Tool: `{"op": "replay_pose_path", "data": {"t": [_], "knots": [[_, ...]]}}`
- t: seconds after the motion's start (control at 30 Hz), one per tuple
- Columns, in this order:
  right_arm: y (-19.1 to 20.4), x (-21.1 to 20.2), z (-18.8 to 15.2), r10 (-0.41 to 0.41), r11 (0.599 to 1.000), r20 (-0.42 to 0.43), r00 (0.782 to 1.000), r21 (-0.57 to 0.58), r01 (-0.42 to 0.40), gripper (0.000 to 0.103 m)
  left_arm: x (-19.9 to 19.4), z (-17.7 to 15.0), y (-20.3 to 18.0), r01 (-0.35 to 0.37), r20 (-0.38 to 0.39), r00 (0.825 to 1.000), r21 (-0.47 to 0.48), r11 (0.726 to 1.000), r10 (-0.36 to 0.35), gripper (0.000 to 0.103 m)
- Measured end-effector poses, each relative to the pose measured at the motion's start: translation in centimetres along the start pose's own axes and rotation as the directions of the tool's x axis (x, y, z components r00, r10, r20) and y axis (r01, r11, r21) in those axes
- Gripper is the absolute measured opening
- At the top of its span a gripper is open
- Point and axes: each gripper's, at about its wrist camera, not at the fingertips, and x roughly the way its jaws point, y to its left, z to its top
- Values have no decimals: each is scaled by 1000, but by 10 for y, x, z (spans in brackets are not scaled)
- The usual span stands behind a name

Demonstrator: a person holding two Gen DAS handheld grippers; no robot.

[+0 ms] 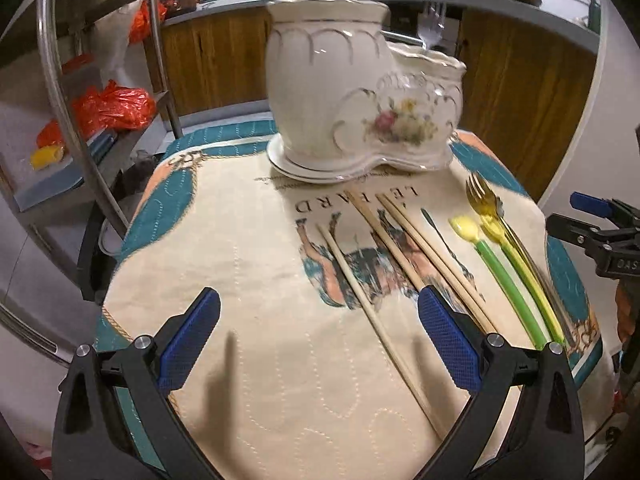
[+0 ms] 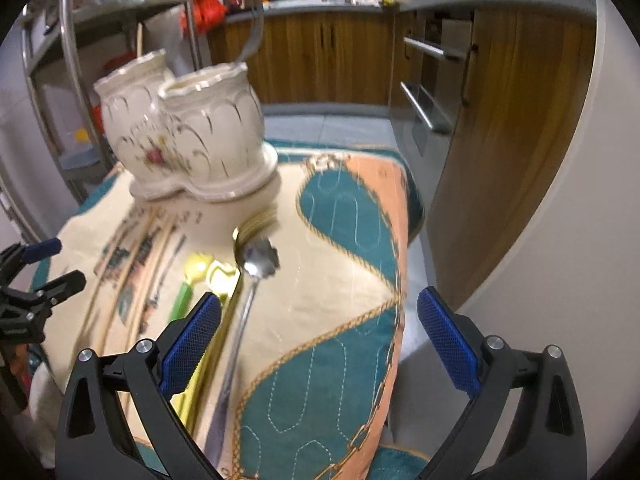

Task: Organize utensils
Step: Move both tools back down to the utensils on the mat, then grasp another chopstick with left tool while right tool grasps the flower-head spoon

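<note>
A white ceramic two-pot utensil holder stands at the far side of the cloth-covered table; it also shows in the right wrist view. A silver fork stands in its smaller pot. Several wooden chopsticks, two green-handled yellow spoons and a gold fork lie on the cloth. A silver spoon lies beside them. My left gripper is open above the chopsticks. My right gripper is open, empty, over the table's right edge.
A metal rack with red bags stands left of the table. Wooden kitchen cabinets and a counter run behind and to the right. The floor drops off past the table's right edge.
</note>
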Motion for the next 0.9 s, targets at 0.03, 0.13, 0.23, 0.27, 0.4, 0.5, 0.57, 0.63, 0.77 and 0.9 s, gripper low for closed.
{"op": "replay_pose_path", "data": {"t": [0.03, 0.13, 0.23, 0.27, 0.4, 0.5, 0.57, 0.63, 0.77, 0.9], "knots": [[0, 1, 0, 1, 1000, -6, 1000, -1, -1, 98, 0, -1, -2, -3, -2, 1000, 10, 1000, 3, 97], [3, 3, -1, 19, 1000, -23, 1000, -7, -19, 97, 3, -3, -7, -21, -14, 1000, 32, 999, 21, 94], [11, 4, -2, 34, 999, -44, 998, -38, -36, 86, 7, -4, -10, -14, -44, 999, 42, 999, 15, 77], [14, 5, -3, 31, 998, -52, 998, -49, -33, 76, 8, -5, -10, -9, -56, 998, 42, 999, 11, 73], [20, 10, -5, 62, 997, -93, 994, -49, -67, 52, 10, -7, -14, 5, -65, 998, 52, 999, -2, 60], [26, 11, -5, 91, 993, -109, 990, -58, -98, 41, 11, -8, -17, 6, -61, 998, 77, 997, -1, 53], [31, 12, -4, 95, 992, -119, 988, -75, -104, 32, 12, -6, -15, 18, -64, 998, 78, 997, -13, 44], [37, 15, -3, 82, 990, -136, 987, -102, -97, 27, 12, -5, -14, 25, -68, 998, 82, 996, -19, 32], [44, 18, 0, 67, 984, -145, 987, -152, -90, 18, 15, -1, -12, 57, -78, 996, 115, 992, -49, 18], [46, 17, -1, 92, 979, -155, 984, -167, -117, 7, 17, 4, -4, 103, -110, 990, 140, 985, -88, 6]]}}
